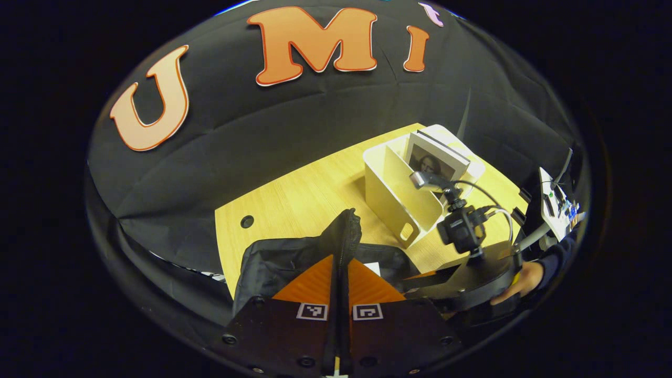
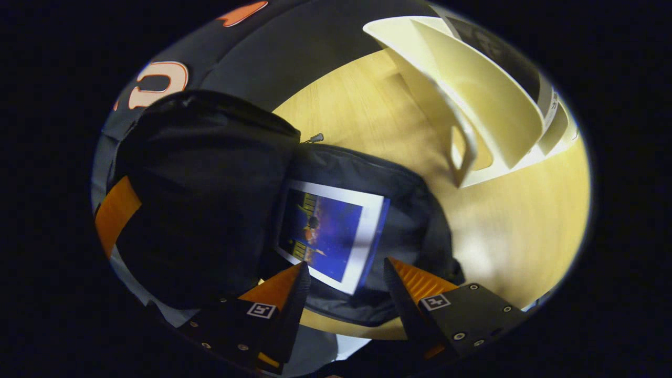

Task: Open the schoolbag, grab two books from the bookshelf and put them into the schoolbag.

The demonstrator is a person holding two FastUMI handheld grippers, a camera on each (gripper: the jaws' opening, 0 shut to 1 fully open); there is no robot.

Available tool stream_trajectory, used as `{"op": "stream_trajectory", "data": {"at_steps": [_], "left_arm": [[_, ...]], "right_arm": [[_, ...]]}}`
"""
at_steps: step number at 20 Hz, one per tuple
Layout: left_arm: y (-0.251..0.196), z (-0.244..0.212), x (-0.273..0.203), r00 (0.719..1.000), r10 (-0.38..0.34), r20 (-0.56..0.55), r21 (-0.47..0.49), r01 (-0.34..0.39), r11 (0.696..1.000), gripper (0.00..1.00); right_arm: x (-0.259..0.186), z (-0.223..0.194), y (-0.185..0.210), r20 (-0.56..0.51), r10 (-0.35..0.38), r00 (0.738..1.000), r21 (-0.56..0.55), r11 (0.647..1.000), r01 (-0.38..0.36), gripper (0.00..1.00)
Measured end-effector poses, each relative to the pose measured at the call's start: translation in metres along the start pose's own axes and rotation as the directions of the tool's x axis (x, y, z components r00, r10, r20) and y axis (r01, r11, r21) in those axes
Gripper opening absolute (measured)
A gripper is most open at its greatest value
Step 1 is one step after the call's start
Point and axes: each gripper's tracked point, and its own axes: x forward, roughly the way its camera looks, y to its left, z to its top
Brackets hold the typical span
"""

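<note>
A light wood-grain table [image 1: 294, 199] carries everything, and black cloth [image 1: 294, 115] hangs as the booth's wall behind its far edge and drapes past its left edge. In the left gripper view a round dark hole [image 1: 247, 221] sits in the tabletop near the left edge. The cream bookshelf [image 1: 391, 197], a divided open box with a slot handle in its end wall, stands toward the table's far right corner, and a book with a portrait cover [image 1: 431, 164] stands upright in its rear compartment. The black schoolbag [image 1: 278, 265] lies at the near edge of the table, well apart from the bookshelf, with bare wood between them. The left gripper [image 1: 339, 262] has its two fingers pressed together on a raised fold of the schoolbag's flap, holding it up. In the right gripper view that lifted flap [image 2: 205, 199] stands to the left, and the bag's mouth is open beside it; a blue-covered book with a white border [image 2: 331, 233] lies flat inside the opening. The right gripper [image 2: 344, 275] hangs just above the near end of that book with its jaws apart, touching nothing. Seen from the left gripper view, a hand in a dark sleeve [image 1: 522, 281] holds the right gripper's body by the table's right edge.
</note>
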Motion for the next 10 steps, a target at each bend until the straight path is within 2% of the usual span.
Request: {"op": "stream_trajectory", "data": {"at_steps": [2, 5, 10], "left_arm": [[-0.002, 0.0, 0.002, 1.0, 0.011, 0.001, 0.009, -0.011, 1.0, 0.04], [-0.01, -0.004, 0.002, 1.0, 0.014, 0.002, 0.02, -0.014, 1.0, 0.04], [-0.013, -0.009, 0.011, 0.999, 0.052, -0.017, 0.052, -0.051, 0.997, 0.04]], "right_arm": [[-0.02, 0.015, -0.019, 0.038, -0.017, 0.999, -0.024, 1.0, 0.018, 0.9], [-0.053, 0.055, -0.046, 0.156, -0.034, 0.987, -0.043, 0.998, 0.041, 0.95], [-0.127, 0.105, -0.097, 0.262, -0.162, 0.951, -0.156, 0.966, 0.207, 0.96]]}}
